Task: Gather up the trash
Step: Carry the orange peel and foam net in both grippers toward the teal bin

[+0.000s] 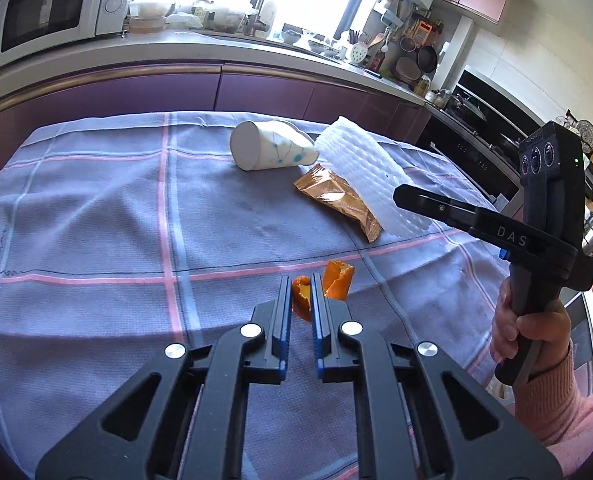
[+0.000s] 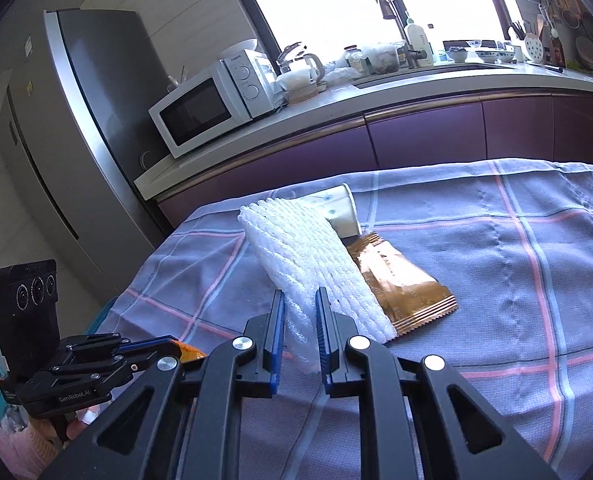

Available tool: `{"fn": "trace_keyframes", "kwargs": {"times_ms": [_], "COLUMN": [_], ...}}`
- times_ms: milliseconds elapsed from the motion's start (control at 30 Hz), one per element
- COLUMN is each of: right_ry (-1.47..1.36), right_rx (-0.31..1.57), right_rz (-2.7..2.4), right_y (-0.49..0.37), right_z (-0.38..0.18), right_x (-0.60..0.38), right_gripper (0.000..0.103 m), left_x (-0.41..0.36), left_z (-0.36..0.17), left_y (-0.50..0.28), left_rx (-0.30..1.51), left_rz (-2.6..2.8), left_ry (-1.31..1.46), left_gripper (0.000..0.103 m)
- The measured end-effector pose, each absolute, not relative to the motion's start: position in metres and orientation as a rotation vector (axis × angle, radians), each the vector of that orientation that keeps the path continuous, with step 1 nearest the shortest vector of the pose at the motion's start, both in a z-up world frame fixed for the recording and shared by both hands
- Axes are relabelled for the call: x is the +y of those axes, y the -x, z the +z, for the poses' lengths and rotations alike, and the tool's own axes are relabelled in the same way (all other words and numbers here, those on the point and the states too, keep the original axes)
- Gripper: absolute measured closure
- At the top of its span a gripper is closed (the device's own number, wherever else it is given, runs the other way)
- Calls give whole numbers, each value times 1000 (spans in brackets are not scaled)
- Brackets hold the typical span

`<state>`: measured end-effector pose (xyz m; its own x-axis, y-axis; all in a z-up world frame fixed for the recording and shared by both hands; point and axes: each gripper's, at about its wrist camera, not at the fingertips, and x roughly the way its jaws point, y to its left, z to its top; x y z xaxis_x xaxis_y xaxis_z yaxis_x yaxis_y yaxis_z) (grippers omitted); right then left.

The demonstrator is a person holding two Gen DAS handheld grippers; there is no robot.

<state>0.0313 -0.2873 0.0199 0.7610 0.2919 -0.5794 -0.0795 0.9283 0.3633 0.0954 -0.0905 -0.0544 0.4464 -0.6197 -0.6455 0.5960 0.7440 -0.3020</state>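
Note:
My left gripper [image 1: 299, 280] is shut on a piece of orange peel [image 1: 302, 300] just above the checked cloth; part of the peel [image 1: 338, 279] sticks out to the right of the fingers. My right gripper [image 2: 299, 294] is shut on the near end of a white foam net [image 2: 316, 264], which also shows in the left wrist view [image 1: 366, 176]. The net lies over a gold snack wrapper [image 2: 400, 284], also in the left wrist view [image 1: 340, 200]. A white paper cup [image 1: 270, 150] lies on its side behind them.
The table is covered by a grey-blue checked cloth [image 1: 96, 220]. Purple kitchen cabinets [image 1: 256, 88] run behind it, with a microwave [image 2: 212, 104] on the counter and a grey fridge [image 2: 68, 140] at the left.

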Motion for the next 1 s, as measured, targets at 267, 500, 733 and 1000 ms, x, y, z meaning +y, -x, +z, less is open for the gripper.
{"fn": "trace_keyframes", "kwargs": {"times_ms": [267, 500, 733, 1000], "right_ry": [-321, -315, -310, -301], "right_rx": [675, 682, 696, 715], "right_rz": [295, 366, 430, 499], "right_y": [-34, -39, -46, -56], "right_z": [22, 23, 23, 24], "right_x": [-254, -225, -198, -169], "right_gripper": [89, 89, 89, 89], "left_x": [-47, -15, 10, 43], "left_z": [-42, -32, -24, -19], "left_y": [-88, -84, -79, -74], "left_rx": [772, 750, 730, 715], "left_rz": [-683, -623, -575, -522], "left_ry": [46, 72, 88, 120], "left_gripper": [94, 94, 94, 94]}}
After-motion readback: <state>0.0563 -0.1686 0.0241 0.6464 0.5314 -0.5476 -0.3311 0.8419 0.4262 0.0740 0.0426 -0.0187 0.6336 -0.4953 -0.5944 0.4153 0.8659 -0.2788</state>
